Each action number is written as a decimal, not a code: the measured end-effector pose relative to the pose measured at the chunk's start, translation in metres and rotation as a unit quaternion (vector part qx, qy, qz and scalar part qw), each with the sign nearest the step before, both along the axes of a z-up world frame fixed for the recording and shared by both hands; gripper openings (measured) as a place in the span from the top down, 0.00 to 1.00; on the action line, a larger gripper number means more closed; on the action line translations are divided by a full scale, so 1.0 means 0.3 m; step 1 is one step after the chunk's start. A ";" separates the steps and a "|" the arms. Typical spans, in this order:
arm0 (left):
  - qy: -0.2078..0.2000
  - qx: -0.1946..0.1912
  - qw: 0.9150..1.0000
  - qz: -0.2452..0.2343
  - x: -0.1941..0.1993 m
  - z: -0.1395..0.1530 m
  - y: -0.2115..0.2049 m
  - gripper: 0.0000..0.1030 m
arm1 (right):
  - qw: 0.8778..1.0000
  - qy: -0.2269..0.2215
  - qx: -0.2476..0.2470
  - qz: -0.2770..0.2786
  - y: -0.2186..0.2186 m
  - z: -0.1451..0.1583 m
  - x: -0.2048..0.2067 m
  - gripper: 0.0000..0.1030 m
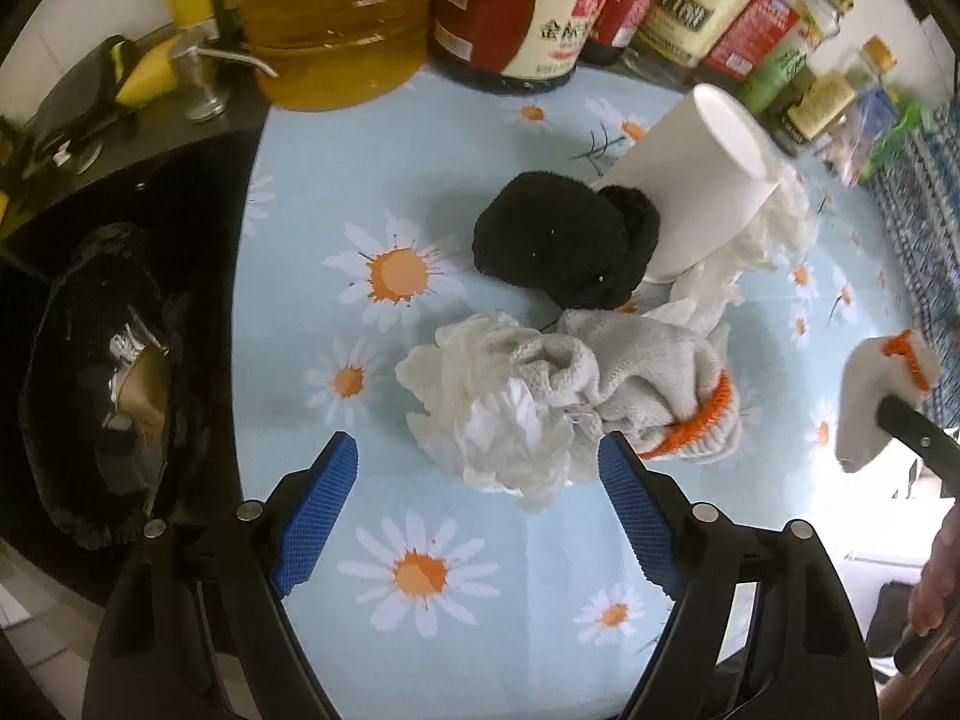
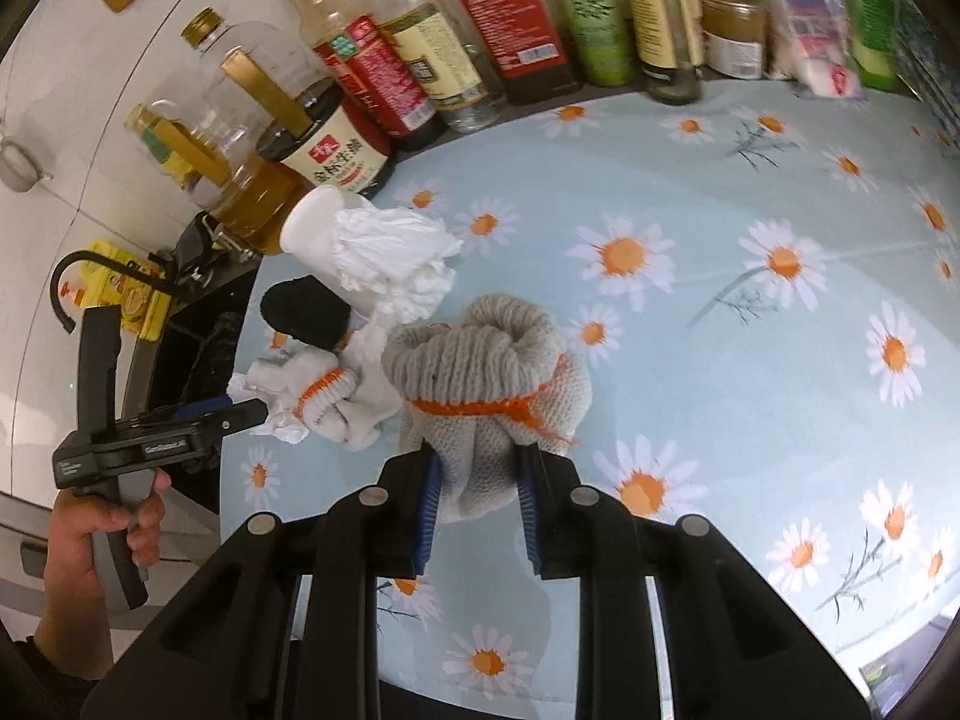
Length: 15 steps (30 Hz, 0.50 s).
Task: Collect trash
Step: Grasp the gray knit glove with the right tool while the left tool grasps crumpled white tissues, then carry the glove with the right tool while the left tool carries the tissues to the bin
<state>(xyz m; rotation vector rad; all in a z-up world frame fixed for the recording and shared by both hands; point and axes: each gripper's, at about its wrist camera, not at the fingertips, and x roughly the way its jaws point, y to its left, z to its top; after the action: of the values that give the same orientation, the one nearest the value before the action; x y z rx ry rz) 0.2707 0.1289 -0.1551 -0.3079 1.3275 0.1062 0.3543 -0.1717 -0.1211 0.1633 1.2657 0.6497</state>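
Observation:
My left gripper [image 1: 478, 450] is open and points down at a crumpled white tissue [image 1: 492, 420] that lies just past its fingertips, untouched by the pads. Against the tissue rests a grey knit glove with an orange cuff [image 1: 648, 372]. Behind them are a black cloth [image 1: 558, 240] and a tipped white paper cup [image 1: 690, 180] with more tissue [image 1: 774, 222]. My right gripper [image 2: 477, 480] is shut on a second orange-cuffed knit glove [image 2: 486, 372], held above the daisy tablecloth [image 2: 750, 360]. The same pile [image 2: 324, 396] shows at left in the right wrist view, with the left gripper [image 2: 240, 411] beside it.
A black trash bag [image 1: 108, 378] with wrappers inside hangs open off the table's left edge. Sauce bottles [image 2: 420, 60] and an oil jug [image 1: 336, 18] line the back of the table. A soap pump [image 1: 198, 78] stands on the dark counter at left.

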 end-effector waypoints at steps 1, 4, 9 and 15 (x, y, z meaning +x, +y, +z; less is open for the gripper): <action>0.000 0.001 1.000 -0.003 0.005 -0.007 0.001 0.30 | 1.000 0.002 0.000 -0.005 -0.006 -0.001 -0.005 0.76; 0.008 0.001 1.000 -0.013 0.022 -0.033 0.007 0.37 | 1.000 0.003 -0.002 -0.012 -0.014 -0.001 -0.011 0.76; 0.013 -0.003 1.000 -0.028 0.037 -0.048 0.002 0.51 | 1.000 0.006 -0.004 -0.018 -0.011 0.004 -0.020 0.76; 0.006 -0.014 0.999 -0.031 0.033 -0.047 0.024 0.64 | 1.000 0.010 -0.003 -0.020 0.003 0.000 -0.026 0.76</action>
<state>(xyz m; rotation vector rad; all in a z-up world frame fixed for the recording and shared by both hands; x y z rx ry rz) 0.2805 0.1360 -0.1690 -0.2905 1.3510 0.0370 0.3465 -0.1708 -0.1212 0.1891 1.2809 0.6115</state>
